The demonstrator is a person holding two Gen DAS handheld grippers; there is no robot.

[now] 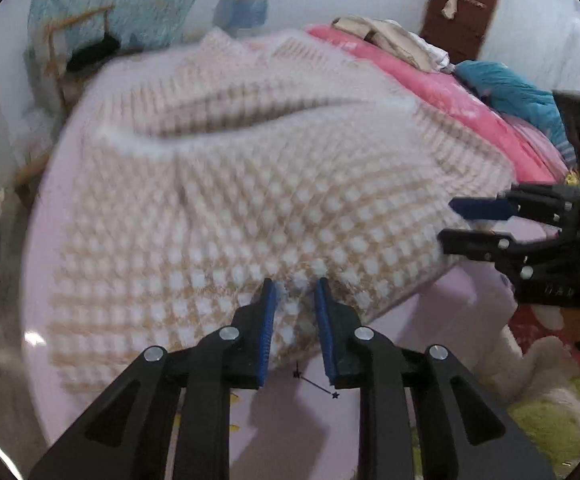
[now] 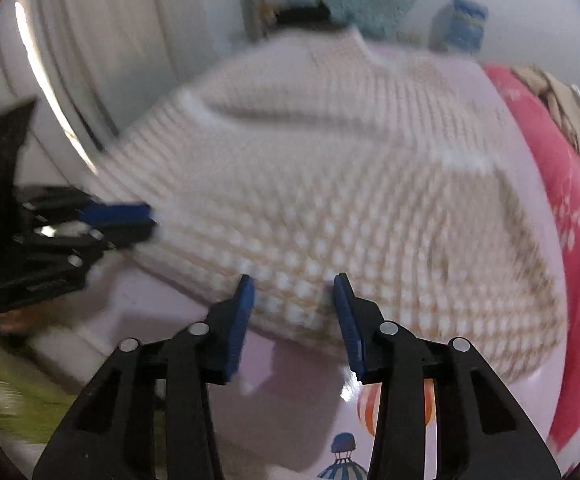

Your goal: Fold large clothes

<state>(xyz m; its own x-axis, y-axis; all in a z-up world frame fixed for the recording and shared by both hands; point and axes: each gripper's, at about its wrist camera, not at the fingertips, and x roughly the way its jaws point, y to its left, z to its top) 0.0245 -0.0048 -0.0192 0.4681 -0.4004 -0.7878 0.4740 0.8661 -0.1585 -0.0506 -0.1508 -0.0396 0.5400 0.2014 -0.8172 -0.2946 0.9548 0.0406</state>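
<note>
A large beige-and-white checked knit garment (image 1: 250, 200) lies spread on a lilac bed sheet (image 1: 370, 412), with a raised fold across its far part. My left gripper (image 1: 295, 284) is open, its blue pads on either side of the garment's near hem. My right gripper (image 2: 293, 280) is also open at the near hem of the garment (image 2: 330, 200). The right gripper also shows in the left wrist view (image 1: 450, 220), at the garment's right edge. The left gripper shows in the right wrist view (image 2: 146, 220), at the left edge. Both views are motion-blurred.
A pink blanket (image 1: 430, 92) runs along the right of the bed, with beige clothes (image 1: 386, 36) and a teal cloth (image 1: 518, 96) on it. A brown door (image 1: 466, 8) stands at the back. Plush toys (image 1: 550, 360) lie at right. A white curtain (image 2: 102, 60) hangs at left.
</note>
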